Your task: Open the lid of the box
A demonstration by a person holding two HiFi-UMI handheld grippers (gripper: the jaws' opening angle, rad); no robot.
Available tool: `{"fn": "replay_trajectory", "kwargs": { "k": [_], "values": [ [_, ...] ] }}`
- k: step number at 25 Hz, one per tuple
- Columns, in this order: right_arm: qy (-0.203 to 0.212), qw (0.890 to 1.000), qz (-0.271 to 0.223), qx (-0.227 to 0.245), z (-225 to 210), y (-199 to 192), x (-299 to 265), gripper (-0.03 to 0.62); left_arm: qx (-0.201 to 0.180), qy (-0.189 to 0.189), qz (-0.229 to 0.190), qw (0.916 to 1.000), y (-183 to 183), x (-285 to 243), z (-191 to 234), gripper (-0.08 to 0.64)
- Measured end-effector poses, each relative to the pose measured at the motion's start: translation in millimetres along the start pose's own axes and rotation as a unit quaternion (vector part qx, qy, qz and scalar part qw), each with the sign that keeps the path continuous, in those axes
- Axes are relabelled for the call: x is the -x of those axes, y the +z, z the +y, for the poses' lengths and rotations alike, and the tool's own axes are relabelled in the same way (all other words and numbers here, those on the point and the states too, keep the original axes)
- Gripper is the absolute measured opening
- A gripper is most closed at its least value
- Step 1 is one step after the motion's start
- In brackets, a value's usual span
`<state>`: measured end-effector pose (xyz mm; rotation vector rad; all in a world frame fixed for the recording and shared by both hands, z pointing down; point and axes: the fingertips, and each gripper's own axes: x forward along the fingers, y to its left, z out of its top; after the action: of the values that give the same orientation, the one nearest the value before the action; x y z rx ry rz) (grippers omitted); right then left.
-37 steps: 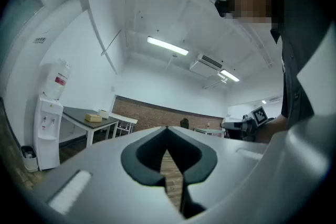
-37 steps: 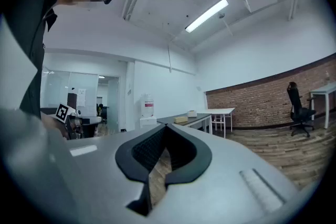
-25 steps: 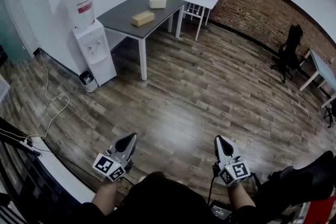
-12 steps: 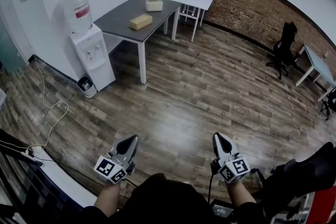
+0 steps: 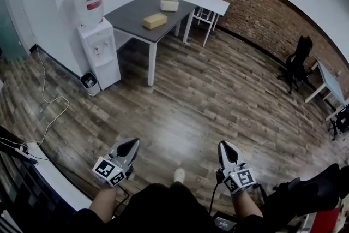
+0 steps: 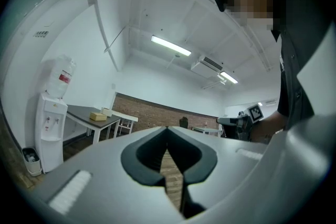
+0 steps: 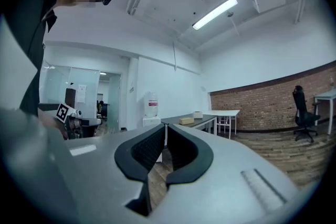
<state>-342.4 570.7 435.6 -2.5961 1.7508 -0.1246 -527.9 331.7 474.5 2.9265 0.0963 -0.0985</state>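
Observation:
Far across the room stands a dark grey table [image 5: 136, 19] with two small boxes on it: a tan box [image 5: 155, 21] and a cream box [image 5: 169, 4] behind it. Both show tiny in the left gripper view, tan box [image 6: 97, 116], and in the right gripper view, tan box [image 7: 186, 121]. My left gripper [image 5: 131, 145] is held level and well short of the table, shut with its tips touching [image 6: 168, 127] and nothing in it. My right gripper [image 5: 224, 148] is beside it; its jaws have just been opening and stand a narrow slit apart [image 7: 166, 126], with nothing between them.
A water dispenser [image 5: 98, 43] and a small bin [image 5: 90, 83] stand left of the grey table. A white table [image 5: 207, 0] adjoins it by the brick wall. An office chair [image 5: 297, 60] is at the right. A cable [image 5: 49, 109] trails on the wooden floor. A shoe [image 5: 179, 175] shows between the grippers.
Both grippers have moved a little forward over the floor as the person steps. A shoe now shows between them. The boxes have not moved.

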Motion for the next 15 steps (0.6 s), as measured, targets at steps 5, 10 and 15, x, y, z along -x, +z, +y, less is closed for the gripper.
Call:
{"fn": "replay_trajectory", "kwargs": {
  "k": [5, 10, 15],
  "values": [
    [0.02, 0.999, -0.039, -0.001, -29.0, 24.8, -47.2, 0.009, -0.003, 0.018, -0.003, 0.9998, -1.6, -26.3, 18.9, 0.0],
    [0.037, 0.997, -0.062, -0.018, -74.3, 34.1, -78.9, 0.003, -0.019, 0.023, -0.025, 0.9992, 9.4, -77.0, 20.2, 0.0],
    [0.048, 0.998, -0.051, -0.009, -110.6, 31.9, -100.1, 0.003, -0.026, 0.036, -0.037, 0.9983, 19.1, -117.8, 25.9, 0.0]
  ]
}}
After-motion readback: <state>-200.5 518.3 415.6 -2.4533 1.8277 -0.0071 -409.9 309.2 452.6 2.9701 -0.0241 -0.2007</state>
